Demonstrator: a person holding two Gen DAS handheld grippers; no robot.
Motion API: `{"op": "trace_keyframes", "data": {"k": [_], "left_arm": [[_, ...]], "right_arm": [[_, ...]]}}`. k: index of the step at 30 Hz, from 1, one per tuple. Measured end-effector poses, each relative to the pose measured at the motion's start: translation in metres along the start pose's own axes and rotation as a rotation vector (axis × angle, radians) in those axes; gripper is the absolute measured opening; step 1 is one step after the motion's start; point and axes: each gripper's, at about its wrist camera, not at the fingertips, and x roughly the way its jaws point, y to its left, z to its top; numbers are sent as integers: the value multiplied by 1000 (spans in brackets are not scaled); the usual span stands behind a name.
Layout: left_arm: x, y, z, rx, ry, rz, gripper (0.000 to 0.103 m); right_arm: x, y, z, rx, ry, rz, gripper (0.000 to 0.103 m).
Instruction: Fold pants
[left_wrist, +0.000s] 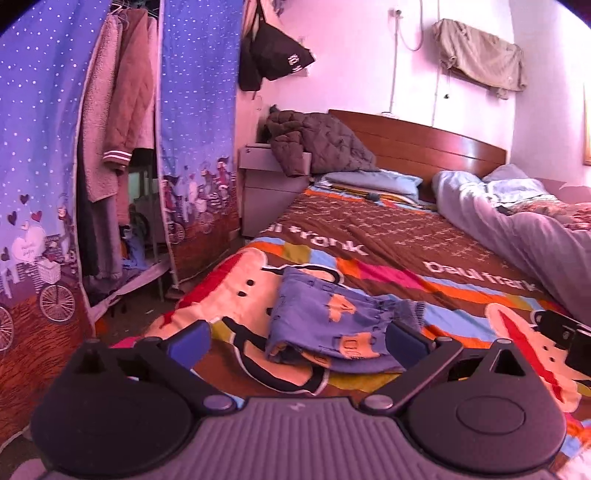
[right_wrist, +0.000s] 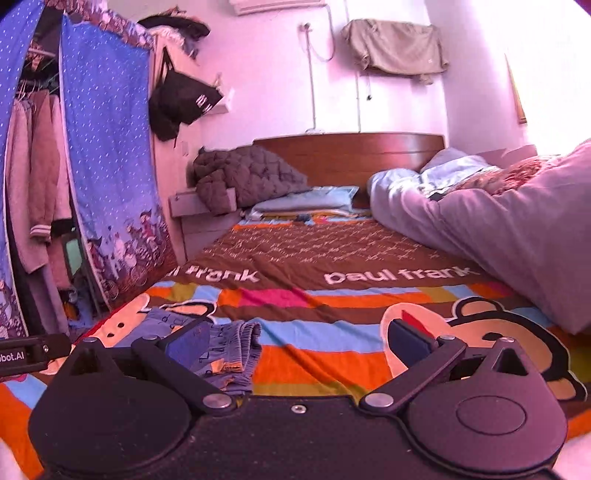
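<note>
The blue pants (left_wrist: 332, 325) with orange patches lie folded in a compact stack on the colourful bedspread (left_wrist: 406, 236). My left gripper (left_wrist: 295, 341) is open and empty, with the near edge of the pants between its blue fingers (left_wrist: 188, 341). In the right wrist view the pants (right_wrist: 225, 350) lie at lower left, with the elastic waistband facing right. My right gripper (right_wrist: 297, 341) is open and empty, just right of the pants. Its left finger (right_wrist: 186, 341) overlaps the pants' edge. The left gripper's body (right_wrist: 26, 354) shows at the far left.
A rumpled grey duvet (right_wrist: 498, 229) covers the bed's right side. Pillows (right_wrist: 314, 201) and a brown quilted jacket (right_wrist: 243, 177) lie by the wooden headboard (right_wrist: 351, 151). A blue fabric wardrobe (left_wrist: 195, 147) with hanging clothes stands left of the bed. A bedside cabinet (left_wrist: 266, 184) stands beyond it.
</note>
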Motion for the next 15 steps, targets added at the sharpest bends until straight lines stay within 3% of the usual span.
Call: {"op": "trace_keyframes", "data": {"k": [9, 15], "left_arm": [[-6, -1, -22, -21, 45, -2, 103], [-9, -2, -36, 29, 41, -24, 103]], "right_arm": [[-22, -11, -25, 129, -22, 11, 102], [-29, -11, -44, 61, -28, -3, 102]]}}
